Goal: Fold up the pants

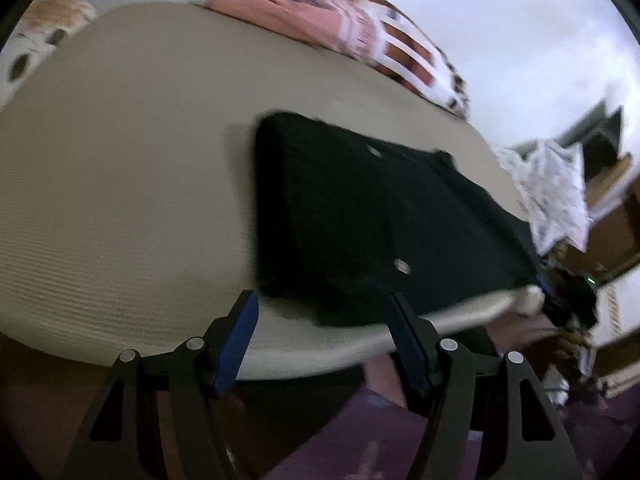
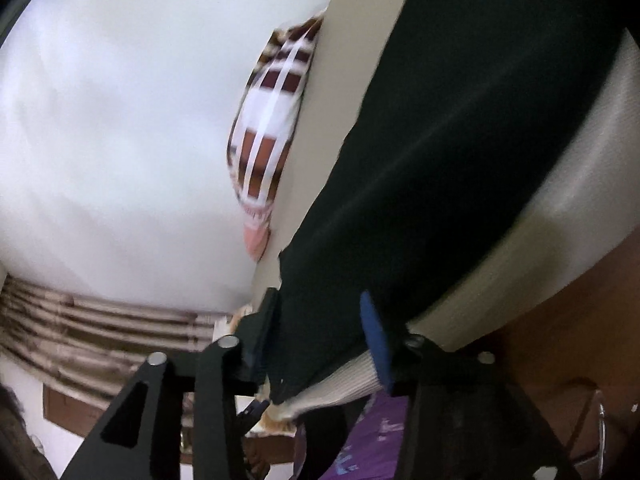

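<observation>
**Pants could slip off the bed's edge**

The black pants (image 1: 360, 208) lie folded flat by the bed's (image 1: 120, 200) near edge. A bump could drag them off. The left tool (image 1: 324, 336) is wide and empty. The right tool (image 2: 320, 328) stands part open around the pants' end.

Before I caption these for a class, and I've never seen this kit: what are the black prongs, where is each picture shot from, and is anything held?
The prongs are hand-held grippers, one in each of a person's hands, each with a fisheye camera looking along its fingers. The left camera shows the left gripper open and empty, above the near edge of a beige mattress where folded black pants lie, with a patterned blanket behind. In the right camera, the right gripper straddles the pants' edge; its pads don't appear to press the cloth.
</observation>
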`<action>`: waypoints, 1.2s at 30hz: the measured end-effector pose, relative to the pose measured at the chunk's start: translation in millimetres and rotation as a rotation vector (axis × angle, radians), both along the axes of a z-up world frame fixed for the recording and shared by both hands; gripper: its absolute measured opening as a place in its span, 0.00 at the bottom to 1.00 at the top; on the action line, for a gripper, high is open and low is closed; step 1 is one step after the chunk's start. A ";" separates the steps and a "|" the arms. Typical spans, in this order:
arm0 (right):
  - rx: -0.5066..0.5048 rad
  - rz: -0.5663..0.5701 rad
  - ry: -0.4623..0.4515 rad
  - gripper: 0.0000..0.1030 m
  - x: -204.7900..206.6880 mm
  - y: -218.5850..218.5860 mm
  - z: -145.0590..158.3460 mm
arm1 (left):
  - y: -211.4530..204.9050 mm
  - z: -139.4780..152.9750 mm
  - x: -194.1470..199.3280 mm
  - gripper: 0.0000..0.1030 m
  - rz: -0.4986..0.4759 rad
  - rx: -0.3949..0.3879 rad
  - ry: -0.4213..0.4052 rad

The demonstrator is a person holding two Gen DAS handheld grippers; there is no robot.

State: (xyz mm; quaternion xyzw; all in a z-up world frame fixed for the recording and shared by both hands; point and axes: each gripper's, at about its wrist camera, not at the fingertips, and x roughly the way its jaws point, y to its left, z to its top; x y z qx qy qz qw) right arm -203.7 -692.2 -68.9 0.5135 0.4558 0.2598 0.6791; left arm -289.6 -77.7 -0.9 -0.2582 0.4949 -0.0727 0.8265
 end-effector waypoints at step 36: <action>0.017 0.069 0.095 0.56 6.3 43.3 -28.7 | 7.4 12.2 -0.2 0.40 0.066 0.034 0.053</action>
